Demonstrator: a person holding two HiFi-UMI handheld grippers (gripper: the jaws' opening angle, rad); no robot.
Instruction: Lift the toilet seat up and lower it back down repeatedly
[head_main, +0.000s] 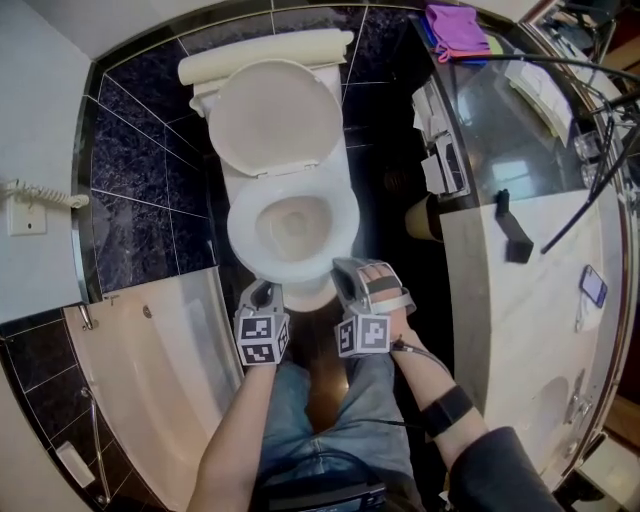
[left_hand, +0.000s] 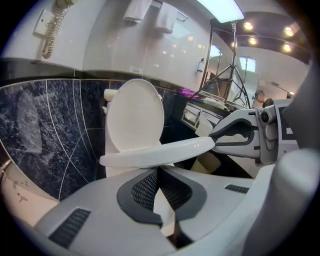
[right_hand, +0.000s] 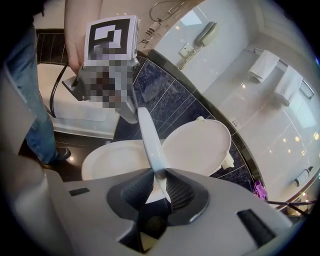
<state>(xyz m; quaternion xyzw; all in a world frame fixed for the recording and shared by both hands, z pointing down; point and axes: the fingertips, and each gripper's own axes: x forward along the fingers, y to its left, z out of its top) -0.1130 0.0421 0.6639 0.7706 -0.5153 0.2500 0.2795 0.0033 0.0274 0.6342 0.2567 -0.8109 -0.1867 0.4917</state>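
Observation:
The white toilet seat (head_main: 241, 232) is held a little above the bowl, and the lid (head_main: 268, 115) stands upright against the tank. My right gripper (head_main: 352, 272) is at the seat's front right, shut on the rim. In the right gripper view the seat (right_hand: 150, 140) runs edge-on between the pads (right_hand: 176, 190). My left gripper (head_main: 262, 293) is at the front left. In the left gripper view the seat (left_hand: 150, 155) lies as a flat band just above my left gripper (left_hand: 159, 172), whose jaws meet at the tips. The right gripper (left_hand: 240, 132) shows at the band's far end.
A bathtub (head_main: 170, 340) curves along the left, and a vanity counter (head_main: 520, 300) with a glass shelf runs down the right. A paper roll (head_main: 424, 220) hangs beside the toilet. A wall phone (head_main: 40, 195) is at far left. The person's legs (head_main: 330, 420) stand just before the bowl.

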